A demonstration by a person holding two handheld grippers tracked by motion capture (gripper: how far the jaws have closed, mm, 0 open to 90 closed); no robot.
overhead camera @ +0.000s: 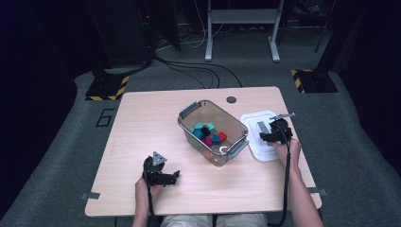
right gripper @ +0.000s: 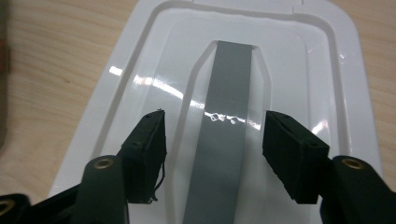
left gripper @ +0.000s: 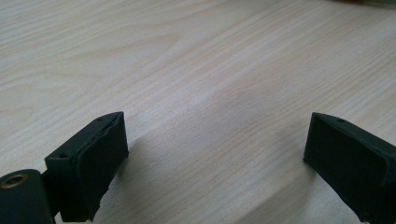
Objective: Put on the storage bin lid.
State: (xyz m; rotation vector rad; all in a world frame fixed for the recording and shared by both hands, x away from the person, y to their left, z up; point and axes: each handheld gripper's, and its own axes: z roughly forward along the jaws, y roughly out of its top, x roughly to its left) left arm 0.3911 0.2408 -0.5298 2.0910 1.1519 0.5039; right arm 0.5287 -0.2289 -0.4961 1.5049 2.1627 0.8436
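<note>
On the pale wood-grain table [overhead camera: 142, 123], taking the clear plastic bin [overhead camera: 213, 131] as the landmark, the left gripper [overhead camera: 163, 176] sits well to the bin's left and nearer the person, low over bare tabletop. In the left gripper view its two blocky black jaws stand wide apart with nothing but matte, finely streaked wood between them.

The bin itself is a transparent, round-cornered rectangular tub set at a slant near the table's middle, with a grey clip latch at each short end. Inside lie small blocks [overhead camera: 209, 134] in teal, magenta and red, heaped loosely together.

Just to the right of the bin, almost touching its near-right corner, lies the lid [overhead camera: 255, 137], flat on the table. It is glossy white plastic, rectangular with rounded corners, moulded with a raised rim and a stepped inner panel that catches bright glints. A smooth grey handle strip [right gripper: 223, 126] runs lengthwise down its middle, set in a shallow recess that tapers at the far end.

The right gripper [overhead camera: 270, 136] hovers over the lid [right gripper: 299, 70]. In the right gripper view its ribbed black jaws straddle the grey strip, one to each side, partly open; they do not press on it, and a gap shows on both sides.
</note>
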